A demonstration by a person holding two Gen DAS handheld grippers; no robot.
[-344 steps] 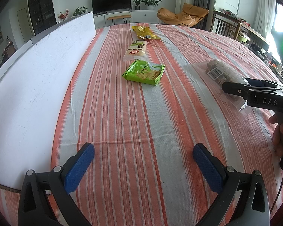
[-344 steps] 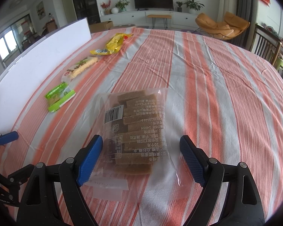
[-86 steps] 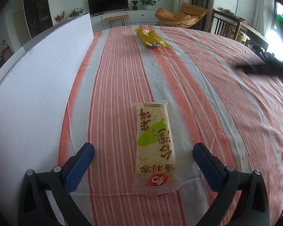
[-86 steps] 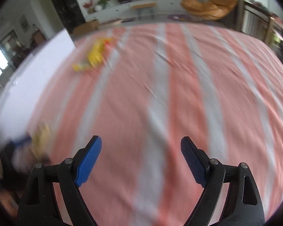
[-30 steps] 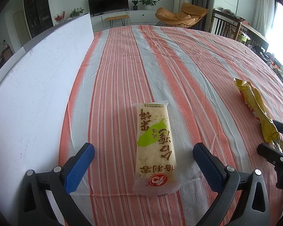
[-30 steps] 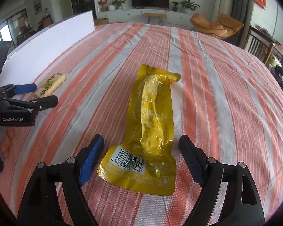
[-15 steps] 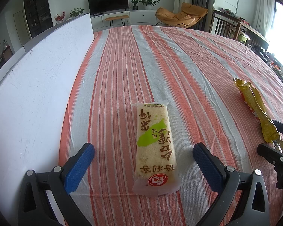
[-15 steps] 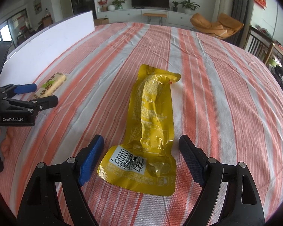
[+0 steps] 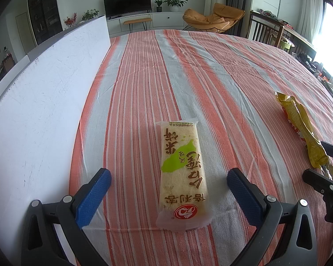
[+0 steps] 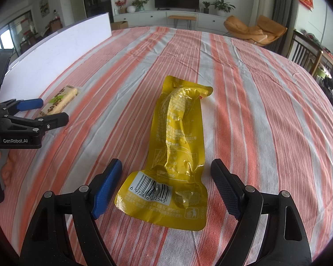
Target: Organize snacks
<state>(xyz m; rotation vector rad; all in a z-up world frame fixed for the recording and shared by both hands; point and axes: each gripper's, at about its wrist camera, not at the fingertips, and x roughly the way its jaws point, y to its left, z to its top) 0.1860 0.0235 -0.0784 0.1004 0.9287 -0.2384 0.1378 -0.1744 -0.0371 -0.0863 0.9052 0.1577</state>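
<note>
Yellow corn pouch [image 10: 177,155] flat between wide-open right tool [image 10: 166,181] fingers.

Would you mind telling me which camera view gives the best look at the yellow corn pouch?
The right wrist view: the yellow corn pouch lies flat on the striped tablecloth between the open right gripper, barcode and cob shape showing. The left wrist view shows it only edge-on, small, near the right border.

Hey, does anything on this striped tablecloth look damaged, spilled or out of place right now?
Nothing stands out. The pale rice cracker packet lies flat and sealed between the open left gripper. The yellow vacuum-sealed corn pouch lies intact between the open right gripper.
</note>
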